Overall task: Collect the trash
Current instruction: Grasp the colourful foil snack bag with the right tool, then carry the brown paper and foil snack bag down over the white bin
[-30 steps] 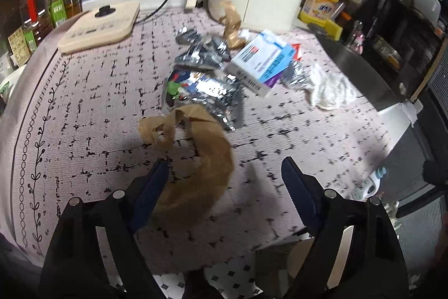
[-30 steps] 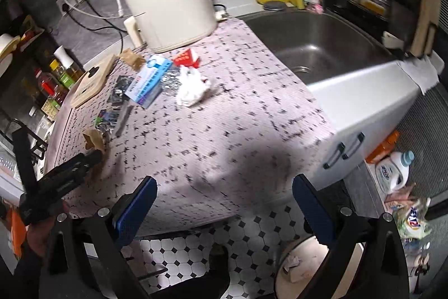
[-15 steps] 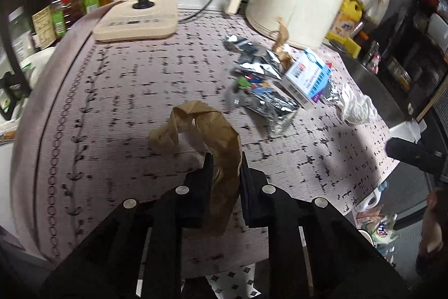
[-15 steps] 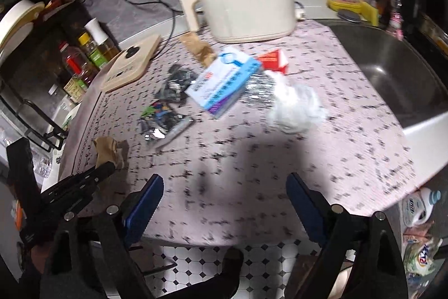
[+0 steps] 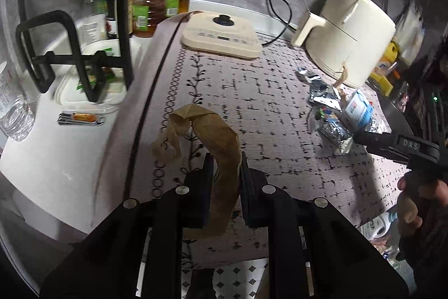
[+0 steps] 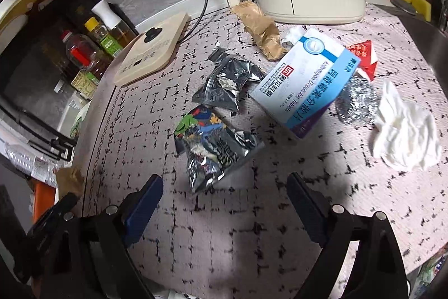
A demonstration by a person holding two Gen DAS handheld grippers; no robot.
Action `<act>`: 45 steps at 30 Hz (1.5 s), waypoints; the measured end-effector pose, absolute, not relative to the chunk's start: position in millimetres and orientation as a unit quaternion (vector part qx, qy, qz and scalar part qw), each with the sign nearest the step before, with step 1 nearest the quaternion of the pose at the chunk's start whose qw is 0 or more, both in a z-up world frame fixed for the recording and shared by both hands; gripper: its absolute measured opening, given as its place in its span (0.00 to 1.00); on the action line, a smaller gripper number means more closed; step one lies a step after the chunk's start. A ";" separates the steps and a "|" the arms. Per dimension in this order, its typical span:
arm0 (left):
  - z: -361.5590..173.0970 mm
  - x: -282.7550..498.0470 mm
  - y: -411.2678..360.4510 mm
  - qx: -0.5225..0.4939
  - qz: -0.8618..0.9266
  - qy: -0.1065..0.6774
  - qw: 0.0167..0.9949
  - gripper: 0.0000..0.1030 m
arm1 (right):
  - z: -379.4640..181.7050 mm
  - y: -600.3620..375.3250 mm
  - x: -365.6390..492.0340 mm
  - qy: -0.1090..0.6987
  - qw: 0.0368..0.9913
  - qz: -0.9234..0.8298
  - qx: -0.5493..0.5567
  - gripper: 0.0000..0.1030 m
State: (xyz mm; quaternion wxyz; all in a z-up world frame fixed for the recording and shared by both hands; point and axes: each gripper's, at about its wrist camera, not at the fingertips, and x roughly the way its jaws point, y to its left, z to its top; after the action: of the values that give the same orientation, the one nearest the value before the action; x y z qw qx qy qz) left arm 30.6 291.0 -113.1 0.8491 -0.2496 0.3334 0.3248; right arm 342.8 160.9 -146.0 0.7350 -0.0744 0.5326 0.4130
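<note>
Your left gripper (image 5: 225, 173) is closed hard, its two black fingers (image 5: 205, 181) nearly parallel and pinching a strip of brown paper (image 5: 221, 147) between their pads, held above the left front part of the counter. Its black frame fills the bottom of the left wrist view, pointing toward the back edge.

Your right gripper (image 6: 224, 203) stands wide apart, blue-padded fingers (image 6: 142, 203) spread with nothing between them, poised over the front middle of the counter and aimed at the back. In the left wrist view its black body reaches in from the right edge, and your right hand (image 5: 414, 203) wraps the handle, fingers curled underneath.
</note>
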 end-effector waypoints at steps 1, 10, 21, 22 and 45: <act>-113.3 27.1 292.4 -0.250 0.328 0.333 0.848 0.17 | -149.2 165.0 345.9 0.536 0.735 0.408 -0.073 0.84; -113.5 10.6 296.3 -0.252 0.339 0.330 0.844 0.17 | -170.0 184.8 352.5 0.554 0.732 0.384 -0.099 0.09; -97.5 25.7 274.4 -0.238 0.315 0.315 0.863 0.17 | -144.8 145.6 341.0 0.536 0.737 0.403 -0.086 0.01; -96.6 28.7 272.1 -0.238 0.311 0.314 0.865 0.17 | -142.1 140.3 340.5 0.534 0.739 0.403 -0.085 0.01; -88.7 104.7 209.2 -0.233 0.199 0.311 0.900 0.03 | -100.1 -10.0 364.7 0.509 0.799 0.319 -0.016 0.01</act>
State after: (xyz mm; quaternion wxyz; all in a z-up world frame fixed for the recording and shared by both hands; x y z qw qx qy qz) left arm 104.7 209.2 -88.7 0.8996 -0.2328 0.3114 0.1988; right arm 364.7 -10.0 -100.1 0.7991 -0.0159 0.5091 0.3192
